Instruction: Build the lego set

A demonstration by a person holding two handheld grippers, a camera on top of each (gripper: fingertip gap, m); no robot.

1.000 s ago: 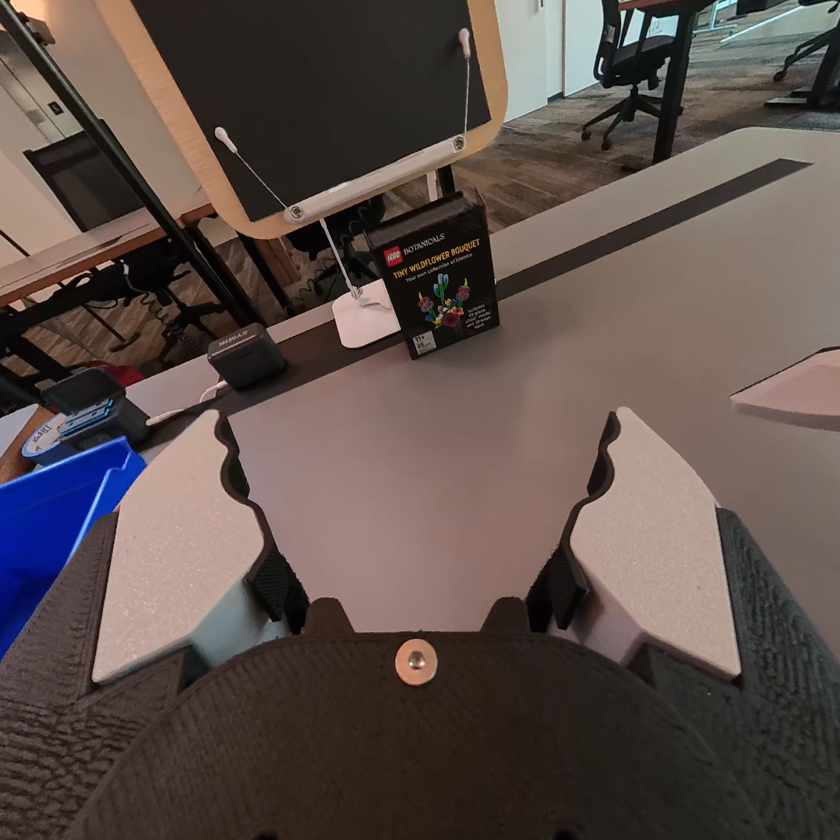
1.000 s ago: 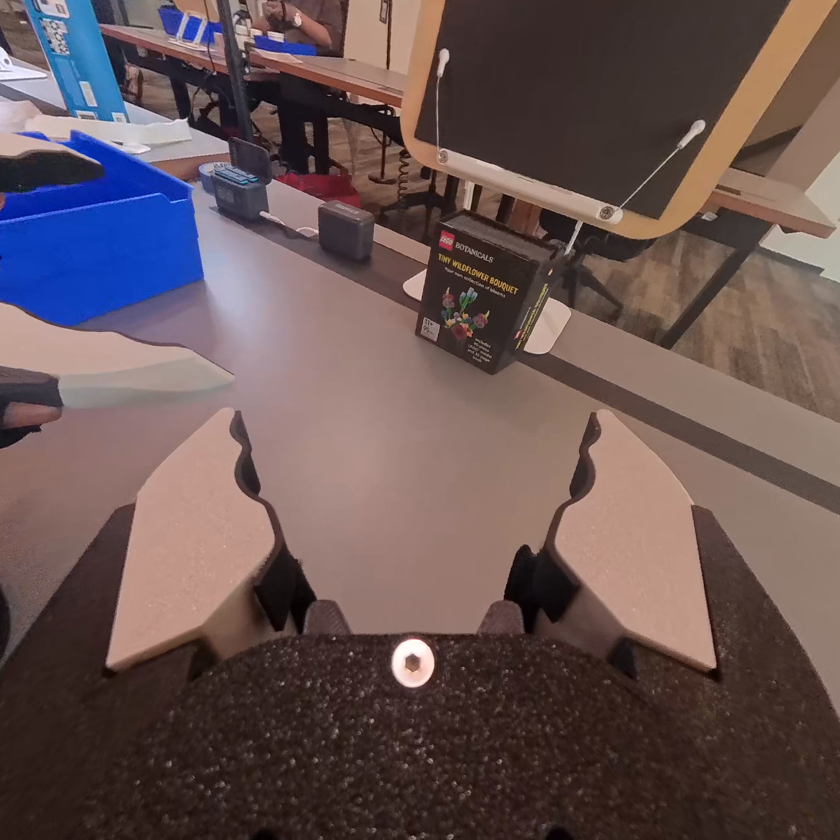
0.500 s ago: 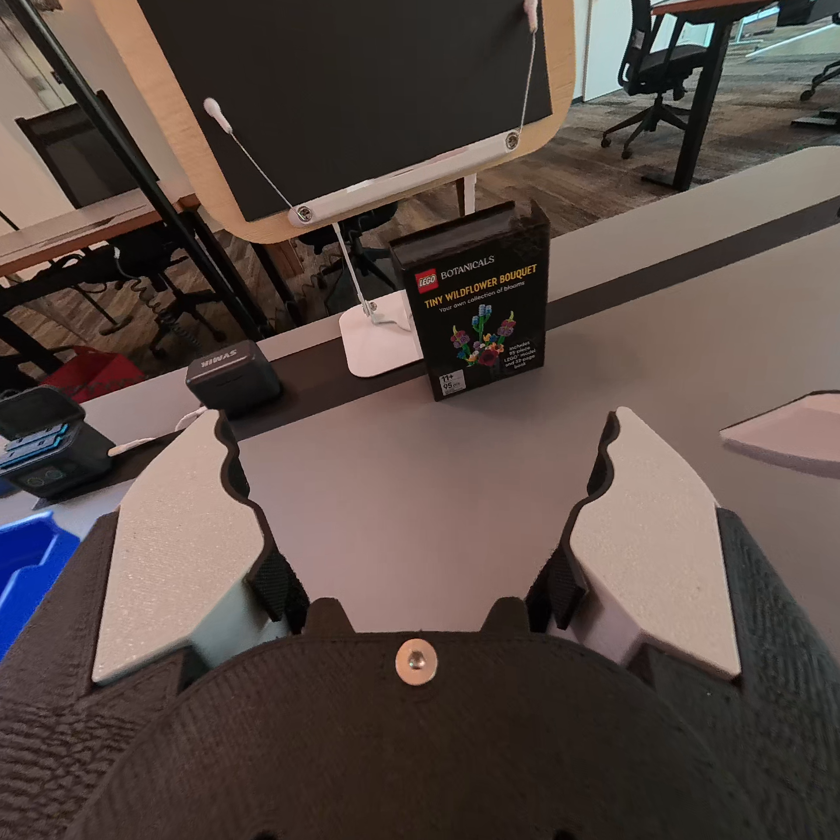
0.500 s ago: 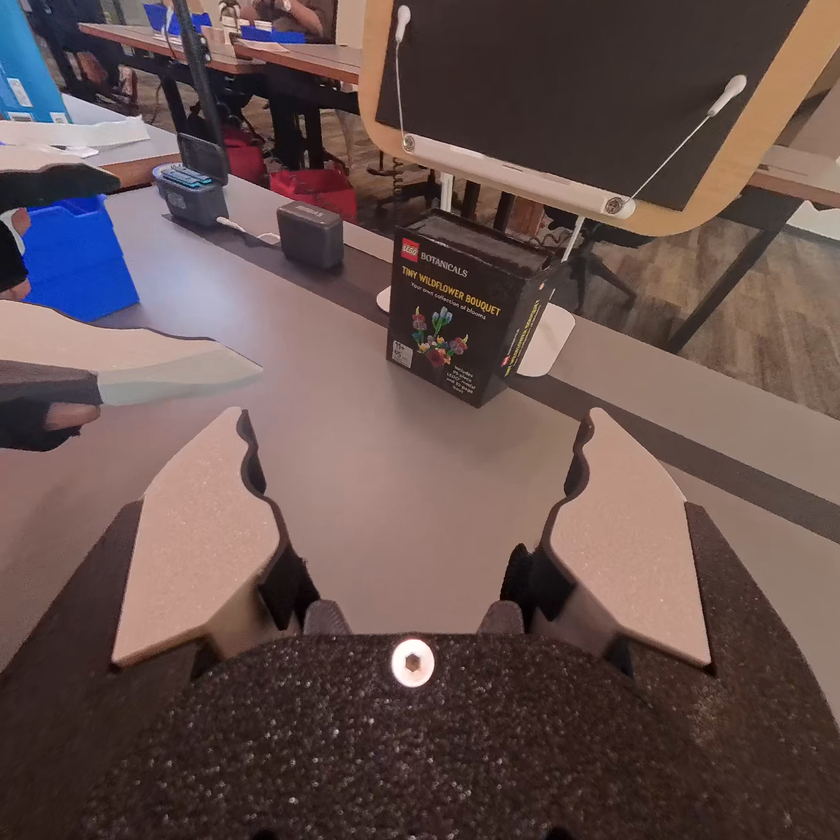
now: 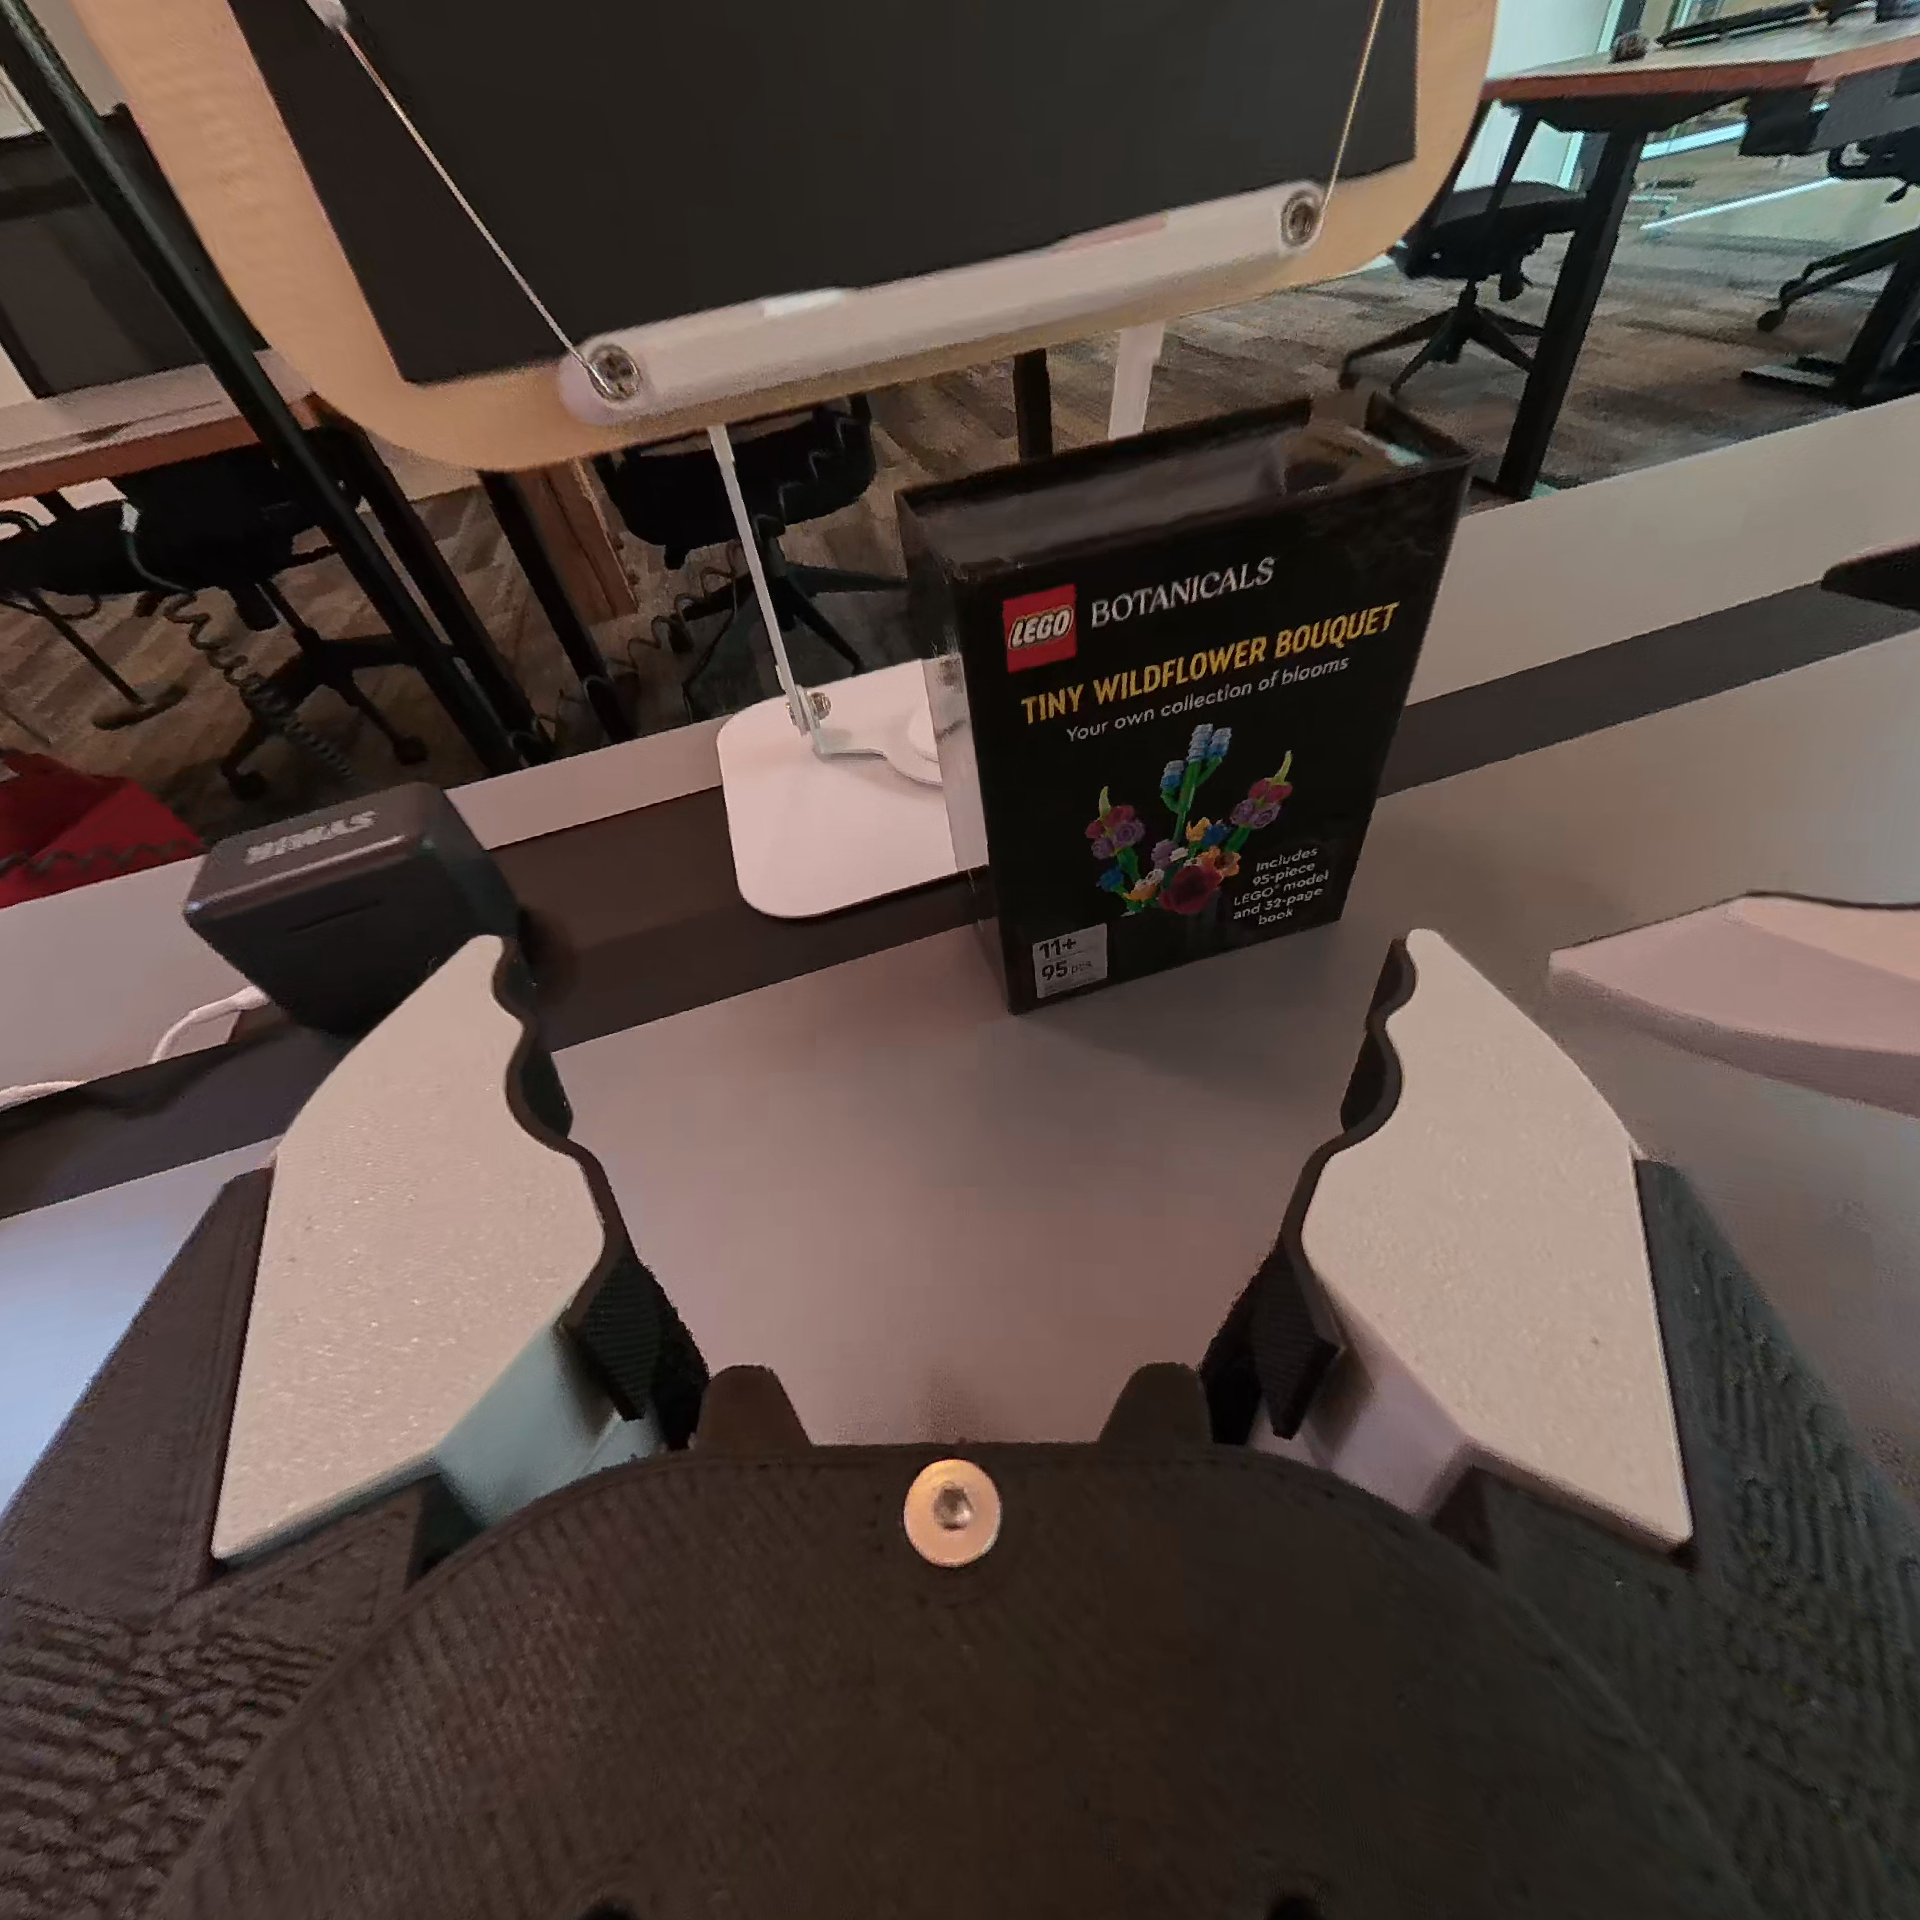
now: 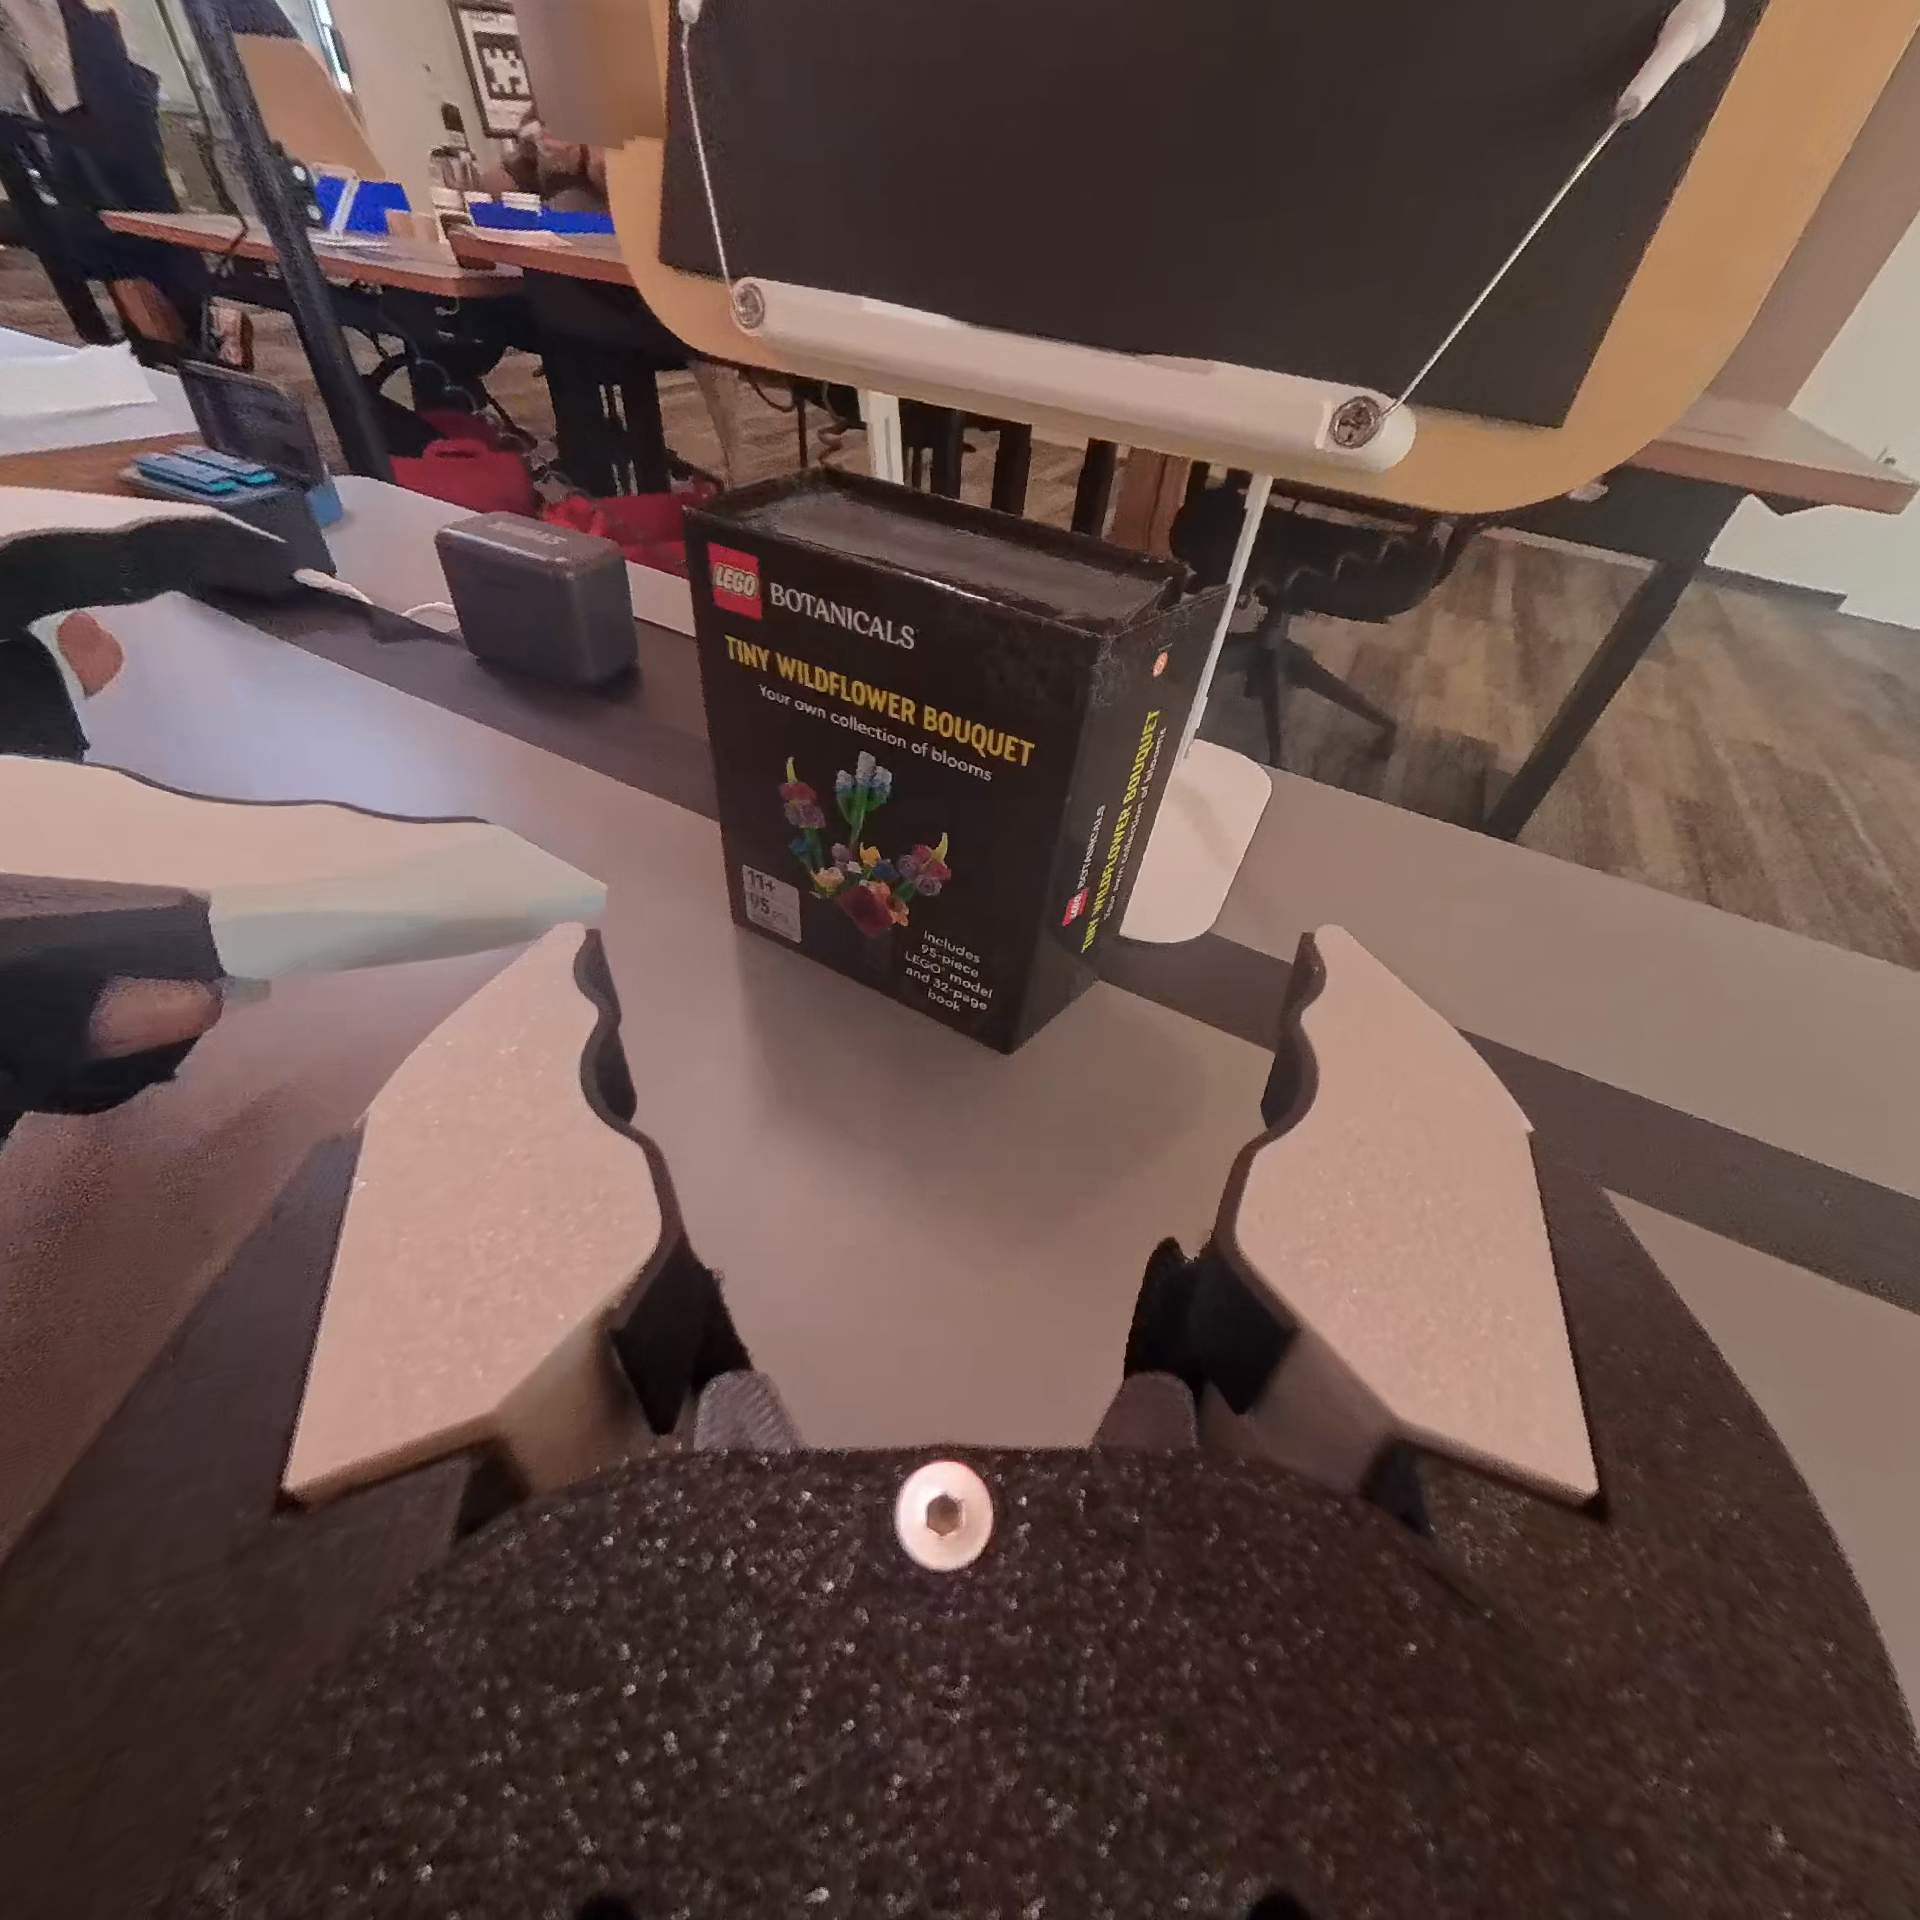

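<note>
- Grey office table underneath, crossed by a dark strip along the far side.
- Left gripper: jaws spread wide, nothing held, only bare table top showing in the gap.
- Right gripper: likewise wide open and empty, hovering over the table.
- Lego box: black, with a flower picture on its front, stood upright on the table ahead of the left jaws, beyond the fingertips and nearer the right-hand finger; touched by neither.
- Same lego box from the right wrist view: straight ahead of the gap, turned a little so that front and one side both showed; lowest corner seen just past the fingertips, no contact visible.
- One pale finger of the right gripper reaching in from the right edge of the left wrist view, beside the box, apart from it.
- Left gripper's finger and a gloved hand at the left edge of the right wrist view, short of the box.
- White stand base just behind the box, on the dark strip, with a thin post rising to a black board framed in light wood.
- Small dark grey case farther left on the strip, with a white cable.
- Beyond the table: desks, office chairs, wood-patterned floor.
</note>
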